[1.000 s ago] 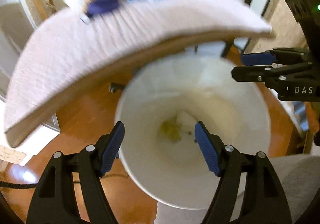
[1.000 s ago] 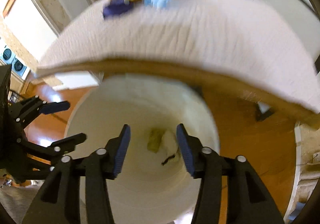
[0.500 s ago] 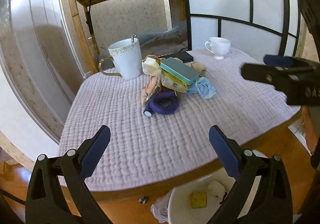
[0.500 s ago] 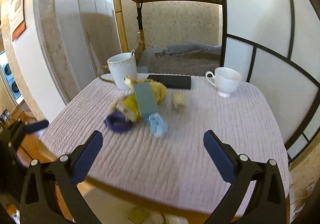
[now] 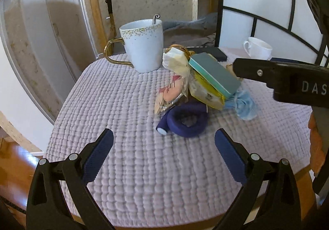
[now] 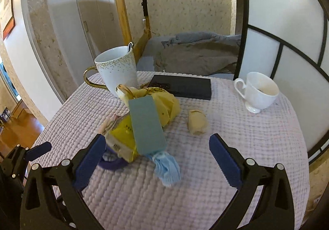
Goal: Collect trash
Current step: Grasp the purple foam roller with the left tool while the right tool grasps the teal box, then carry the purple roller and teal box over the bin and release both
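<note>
A pile of trash lies mid-table: a teal box (image 5: 213, 75) (image 6: 147, 125) on a yellow packet (image 5: 205, 93) (image 6: 121, 139), a crumpled blue mask (image 5: 245, 106) (image 6: 167, 166), a purple foam ring (image 5: 186, 123) (image 6: 111, 161), a pink wrapper (image 5: 170, 92) and a white tissue (image 5: 174, 61). A beige crumpled wad (image 6: 197, 122) lies apart to the right. My left gripper (image 5: 163, 158) is open and empty, just short of the purple ring. My right gripper (image 6: 157, 159) is open and empty, over the blue mask and yellow packet.
A large gold-handled mug (image 5: 141, 44) (image 6: 117, 69) with a spoon stands behind the pile. A white teacup (image 6: 260, 92) (image 5: 258, 48) sits at the right, a black flat case (image 6: 183, 86) at the back. The lilac quilted cloth (image 5: 123, 106) covers the table. A bed lies beyond.
Both grippers rose from over the white bin below the table edge to above the tabletop, opened wide, and have moved closer to the trash pile.
</note>
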